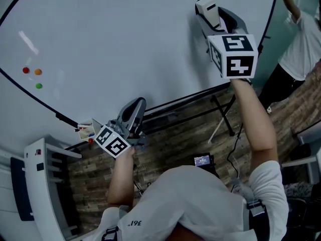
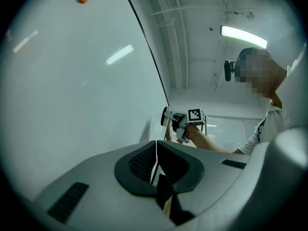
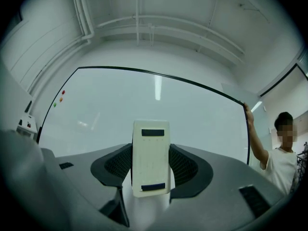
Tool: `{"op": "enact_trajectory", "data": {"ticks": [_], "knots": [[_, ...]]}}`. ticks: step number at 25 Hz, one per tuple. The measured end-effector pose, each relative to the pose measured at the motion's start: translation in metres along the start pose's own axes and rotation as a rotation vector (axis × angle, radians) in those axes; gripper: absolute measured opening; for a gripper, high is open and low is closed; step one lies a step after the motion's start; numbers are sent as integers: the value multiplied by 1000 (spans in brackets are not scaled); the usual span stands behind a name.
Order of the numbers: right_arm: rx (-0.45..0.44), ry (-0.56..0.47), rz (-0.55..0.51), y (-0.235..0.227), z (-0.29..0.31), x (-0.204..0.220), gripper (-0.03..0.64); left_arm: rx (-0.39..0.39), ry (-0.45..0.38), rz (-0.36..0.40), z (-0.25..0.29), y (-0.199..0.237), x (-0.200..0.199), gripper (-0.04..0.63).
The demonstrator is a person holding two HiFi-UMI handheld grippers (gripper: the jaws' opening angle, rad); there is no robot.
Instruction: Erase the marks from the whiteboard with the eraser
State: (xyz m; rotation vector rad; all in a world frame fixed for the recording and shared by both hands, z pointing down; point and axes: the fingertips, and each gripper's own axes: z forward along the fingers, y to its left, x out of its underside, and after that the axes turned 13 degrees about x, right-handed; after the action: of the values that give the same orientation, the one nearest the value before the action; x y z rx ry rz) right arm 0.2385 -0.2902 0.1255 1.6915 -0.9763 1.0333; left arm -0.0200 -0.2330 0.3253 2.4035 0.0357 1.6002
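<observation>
My right tongs (image 3: 150, 165) clamp the eraser (image 3: 150, 148); left tongs (image 2: 155, 163) closed, empty. I should press it flat on the whiteboard (image 3: 192, 114).

Whiteboard (image 1: 125, 44): plain white, thin black frame. Near its left edge, three dot magnets: red (image 1: 26, 70), orange (image 1: 37, 72), green (image 1: 38, 86). Eraser (image 3: 150, 129): cream-white, one dark strip near each end. Right gripper (image 3: 150, 162): grey shell, pads (image 3: 185, 166) dark with ribbed texture. Marker cube (image 1: 233, 55): black square patterns on white. Floor (image 1: 180, 139): brown wood-plank pattern.
</observation>
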Motion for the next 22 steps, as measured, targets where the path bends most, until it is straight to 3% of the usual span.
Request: {"op": "enact_trajectory", "data": {"ticks": [22], "knots": [[-99, 74, 92, 45, -79, 75, 256, -25, 5, -38, -35, -18, 20, 8]]}}
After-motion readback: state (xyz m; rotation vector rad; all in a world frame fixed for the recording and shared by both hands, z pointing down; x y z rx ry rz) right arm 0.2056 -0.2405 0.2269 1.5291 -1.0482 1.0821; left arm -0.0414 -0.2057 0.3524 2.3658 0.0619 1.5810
